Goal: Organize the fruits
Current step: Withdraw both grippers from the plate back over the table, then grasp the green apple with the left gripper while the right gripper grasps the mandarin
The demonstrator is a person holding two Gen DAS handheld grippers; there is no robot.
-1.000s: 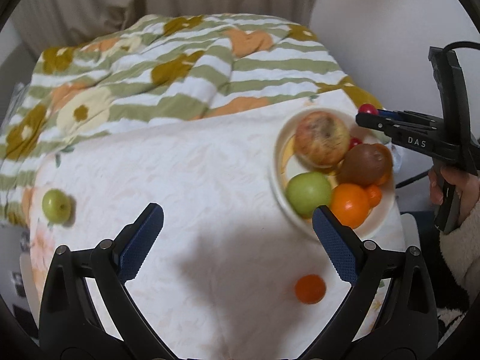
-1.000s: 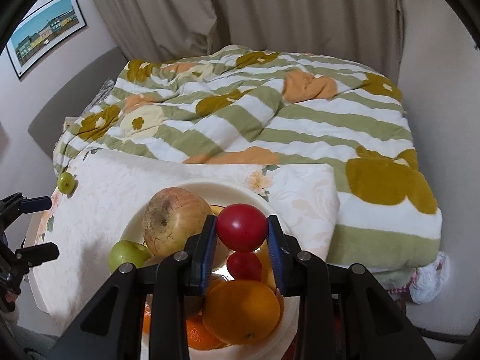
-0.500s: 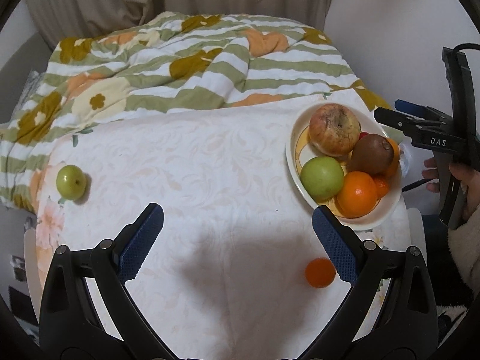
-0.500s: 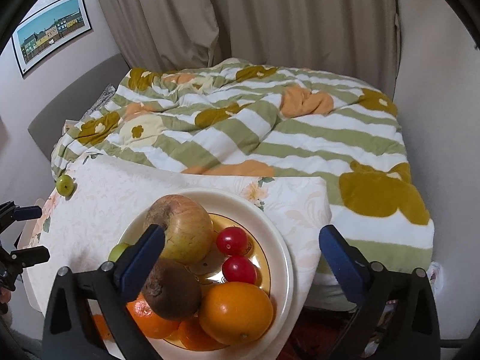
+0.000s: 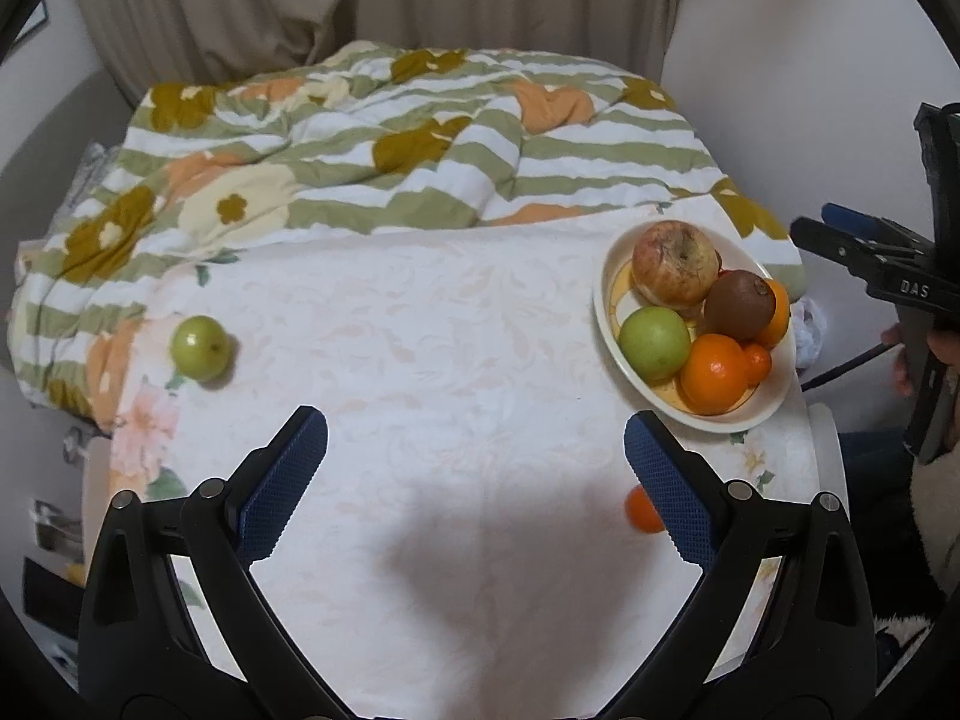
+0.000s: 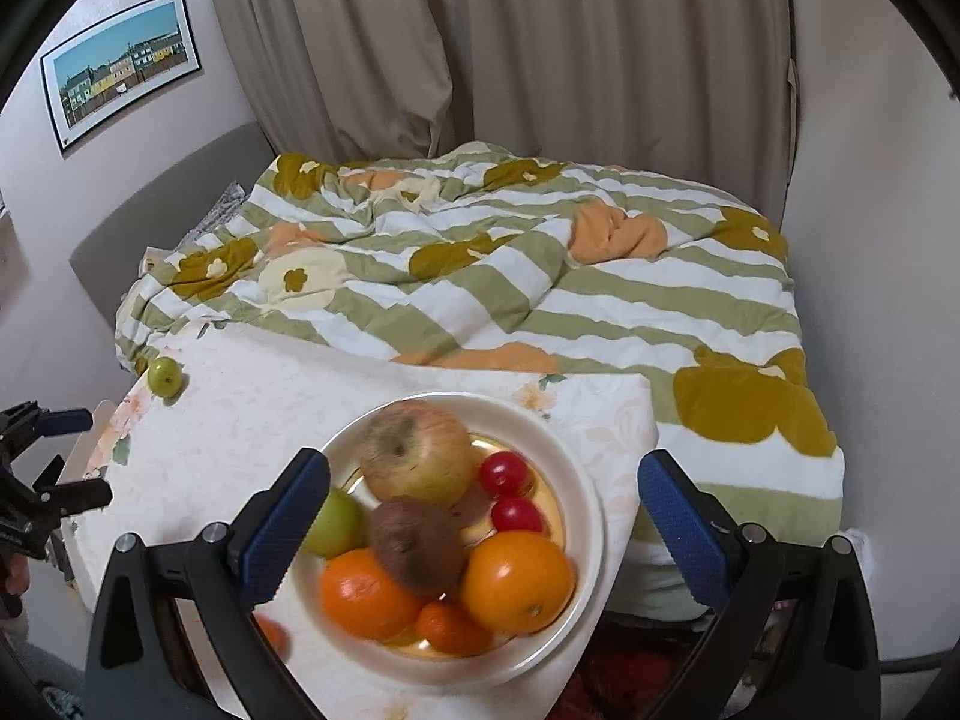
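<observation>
A cream plate (image 5: 774,402) (image 6: 576,468) at the table's right edge holds a large russet apple (image 5: 675,271), a green apple (image 5: 654,343), a kiwi (image 5: 739,305), oranges (image 5: 713,373), and two small red tomatoes (image 6: 505,473). A small green apple (image 5: 200,348) (image 6: 164,376) lies alone at the table's left. A small orange (image 5: 639,510) lies on the cloth, partly hidden by my left gripper's right finger. My left gripper (image 5: 477,480) is open and empty over the table's near side. My right gripper (image 6: 483,516) is open and empty, raised above the plate.
The table has a white floral cloth (image 5: 450,360). A bed with a striped flowered quilt (image 5: 390,144) lies right behind it, with curtains (image 6: 510,48) beyond. A wall is close on the right.
My right gripper let go of a red tomato onto the plate, opened wide and drew back. My left gripper pulled back from the table, so more of it shows.
</observation>
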